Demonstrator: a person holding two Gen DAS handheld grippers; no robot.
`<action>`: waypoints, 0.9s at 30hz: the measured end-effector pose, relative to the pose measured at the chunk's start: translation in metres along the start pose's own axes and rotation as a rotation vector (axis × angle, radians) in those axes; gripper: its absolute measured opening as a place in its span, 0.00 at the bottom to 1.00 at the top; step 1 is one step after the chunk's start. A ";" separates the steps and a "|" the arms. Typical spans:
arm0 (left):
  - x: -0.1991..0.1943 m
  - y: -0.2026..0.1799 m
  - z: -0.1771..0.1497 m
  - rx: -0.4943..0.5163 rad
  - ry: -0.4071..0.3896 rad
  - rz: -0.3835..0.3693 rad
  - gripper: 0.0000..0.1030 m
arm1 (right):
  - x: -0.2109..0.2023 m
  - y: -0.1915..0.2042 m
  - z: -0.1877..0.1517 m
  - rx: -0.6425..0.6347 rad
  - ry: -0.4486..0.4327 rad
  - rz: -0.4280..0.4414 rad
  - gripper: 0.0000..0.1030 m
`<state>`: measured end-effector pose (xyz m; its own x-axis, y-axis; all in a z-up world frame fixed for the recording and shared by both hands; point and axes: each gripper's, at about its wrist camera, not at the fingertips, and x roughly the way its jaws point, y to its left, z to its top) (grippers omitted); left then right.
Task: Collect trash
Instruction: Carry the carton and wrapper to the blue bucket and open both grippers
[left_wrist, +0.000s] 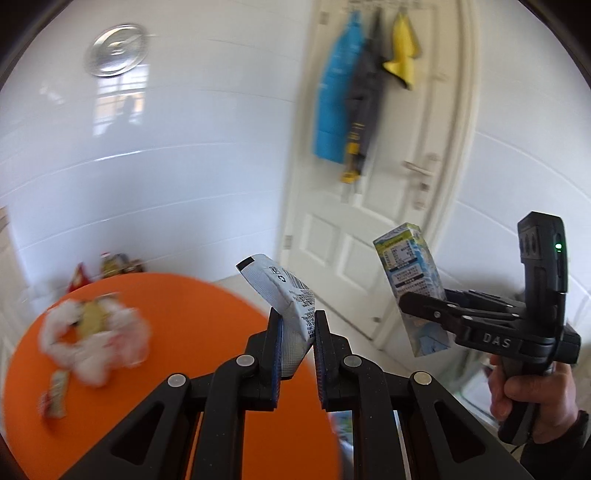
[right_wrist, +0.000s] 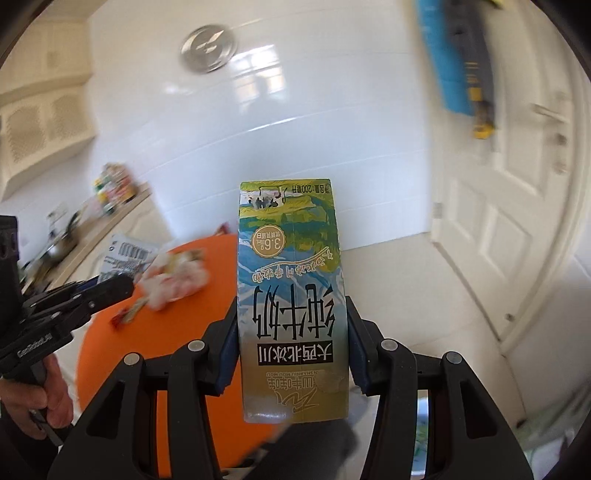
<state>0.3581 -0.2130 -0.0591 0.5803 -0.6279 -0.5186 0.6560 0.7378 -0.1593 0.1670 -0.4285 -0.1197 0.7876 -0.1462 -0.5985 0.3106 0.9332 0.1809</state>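
Left claw (left_wrist: 297, 332) pinches a flat grey foil wrapper (left_wrist: 286, 295) by its lower end; right claw (right_wrist: 291, 332) clamps an upside-down milk carton (right_wrist: 291, 295) across its width. We hold both clear above the round orange surface (left_wrist: 184, 332). Risks as we judge them: the limp wrapper slips from its thin pinch; the carton drips if not empty. Crumpled white tissue with a yellowish scrap (left_wrist: 94, 332) and a small candy wrapper (left_wrist: 55, 397) lie on the surface, uncollected. We see no bin; carton contents unknown.
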 end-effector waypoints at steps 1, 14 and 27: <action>0.010 -0.012 0.002 0.016 0.011 -0.028 0.11 | -0.007 -0.016 -0.004 0.026 -0.002 -0.033 0.49; 0.168 -0.104 -0.012 0.101 0.309 -0.277 0.11 | 0.001 -0.182 -0.096 0.313 0.155 -0.300 0.48; 0.362 -0.120 -0.046 0.067 0.702 -0.338 0.12 | 0.083 -0.275 -0.175 0.511 0.366 -0.346 0.49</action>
<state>0.4672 -0.5170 -0.2664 -0.0829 -0.4961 -0.8643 0.7833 0.5038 -0.3643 0.0539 -0.6397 -0.3560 0.3983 -0.2028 -0.8946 0.7909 0.5699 0.2230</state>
